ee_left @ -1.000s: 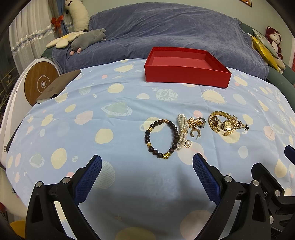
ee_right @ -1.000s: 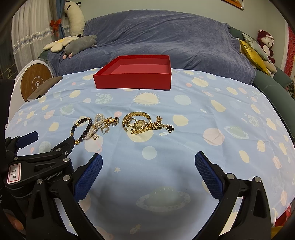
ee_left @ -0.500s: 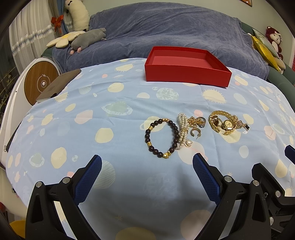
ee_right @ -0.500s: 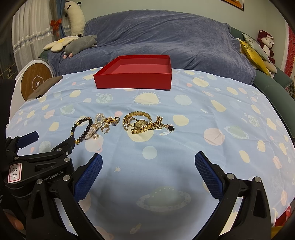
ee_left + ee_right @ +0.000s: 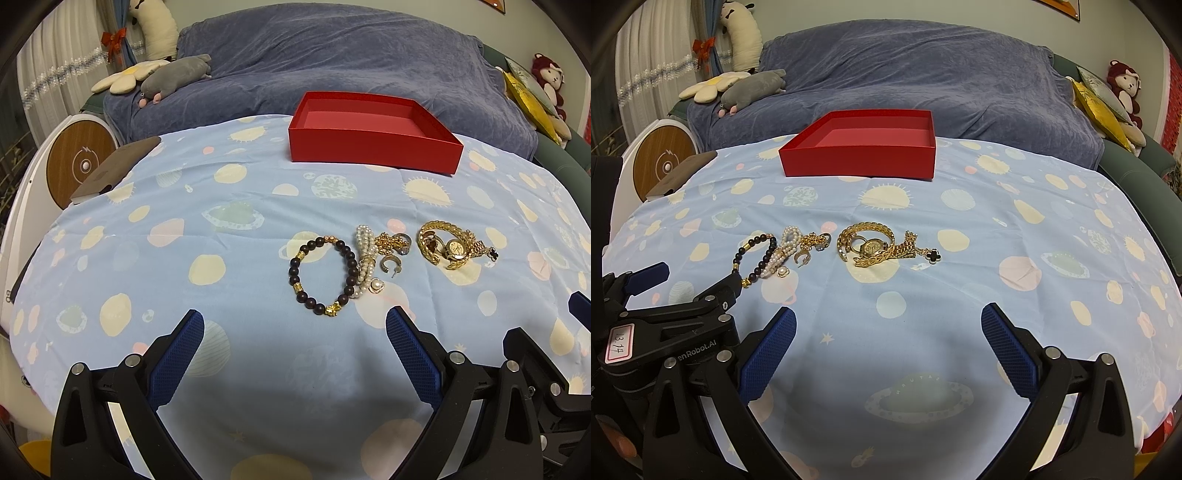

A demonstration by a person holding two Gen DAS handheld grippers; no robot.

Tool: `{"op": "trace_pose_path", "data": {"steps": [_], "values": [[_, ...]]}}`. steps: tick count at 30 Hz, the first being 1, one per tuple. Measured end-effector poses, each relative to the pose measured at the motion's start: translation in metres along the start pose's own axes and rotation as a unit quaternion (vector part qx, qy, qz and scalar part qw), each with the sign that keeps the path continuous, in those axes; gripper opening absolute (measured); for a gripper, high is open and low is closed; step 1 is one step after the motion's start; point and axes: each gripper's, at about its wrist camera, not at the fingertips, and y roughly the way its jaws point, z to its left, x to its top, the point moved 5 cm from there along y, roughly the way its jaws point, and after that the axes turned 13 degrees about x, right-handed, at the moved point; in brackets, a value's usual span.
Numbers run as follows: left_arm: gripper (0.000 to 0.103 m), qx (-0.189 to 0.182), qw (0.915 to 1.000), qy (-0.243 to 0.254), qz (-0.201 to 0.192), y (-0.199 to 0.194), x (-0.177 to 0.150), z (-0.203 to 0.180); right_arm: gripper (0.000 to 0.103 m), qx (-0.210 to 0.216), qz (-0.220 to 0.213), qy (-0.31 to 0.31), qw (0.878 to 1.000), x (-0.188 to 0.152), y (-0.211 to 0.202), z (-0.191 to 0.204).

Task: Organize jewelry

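Jewelry lies mid-desk on the pale blue planet-print cloth (image 5: 155, 206) — a dark round-bead bracelet with gold charms (image 5: 320, 275), a white pearl strand (image 5: 365, 260) touching it, and a gold chain watch (image 5: 873, 246) apart. An empty shallow red cardboard box (image 5: 373, 149) sits toward the far edge. My left gripper (image 5: 294, 345) and right gripper (image 5: 888, 341) hover spread wide — holding nothing.

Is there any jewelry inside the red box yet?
No, the red box is empty; the jewelry lies on the tablecloth in front of it.
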Motion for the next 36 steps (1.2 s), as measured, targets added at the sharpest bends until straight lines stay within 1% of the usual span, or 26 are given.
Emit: {"op": "trace_pose_path", "data": {"steps": [3,8,16,18,20,22,23,27,28,29,32,34,35,36], "values": [[0.096,-0.005,1.0000,-0.004,0.005,0.002,0.001,0.001,0.098,0.000,0.000,0.001,1.000,0.000,0.000,-0.001],[0.096,-0.025,0.9992,-0.021,0.024,0.010,0.001,0.008,0.098,-0.002,0.000,0.005,1.000,-0.001,-0.001,-0.004],[0.096,-0.016,0.9989,-0.032,0.032,0.025,0.003,0.019,0.098,0.007,-0.009,0.013,1.000,-0.001,-0.007,-0.009],[0.096,-0.014,0.9987,-0.036,0.035,0.030,0.005,0.021,0.098,0.010,-0.026,0.013,1.000,0.001,-0.009,-0.012],[0.096,-0.017,0.9983,-0.041,0.037,0.035,0.007,0.022,0.098,0.007,-0.021,0.013,1.000,0.001,-0.010,-0.014],[0.087,-0.021,0.9981,-0.042,0.039,0.040,0.011,0.021,0.098,0.011,-0.023,0.018,1.000,0.002,-0.011,-0.015],[0.085,-0.021,0.9982,-0.041,0.039,0.043,0.012,0.020,0.098,0.006,-0.008,0.018,1.000,0.001,-0.009,-0.015],[0.069,-0.020,0.9981,-0.030,0.050,0.058,0.013,0.011,0.098,0.005,0.009,0.020,1.000,-0.001,-0.007,-0.015],[0.067,-0.017,0.9981,-0.027,0.052,0.061,0.013,0.009,0.098,0.005,0.009,0.019,1.000,-0.001,-0.007,-0.015],[0.067,-0.009,0.9988,-0.022,0.042,0.061,0.013,0.007,0.098,0.001,0.008,0.014,1.000,-0.001,-0.007,-0.015],[0.057,-0.011,0.9993,-0.013,0.034,0.060,0.015,0.001,0.098,0.006,0.011,0.022,1.000,-0.001,-0.006,-0.018],[0.040,-0.016,0.9995,-0.002,0.029,0.058,0.016,-0.004,0.098,-0.001,0.006,0.017,1.000,-0.002,-0.007,-0.020],[0.034,-0.019,0.9995,0.002,0.026,0.057,0.016,-0.006,0.098,-0.004,0.002,0.015,1.000,-0.002,-0.007,-0.021],[0.024,-0.022,0.9995,0.006,0.024,0.056,0.017,-0.009,0.098,-0.003,0.004,0.018,1.000,-0.002,-0.006,-0.022]]}}
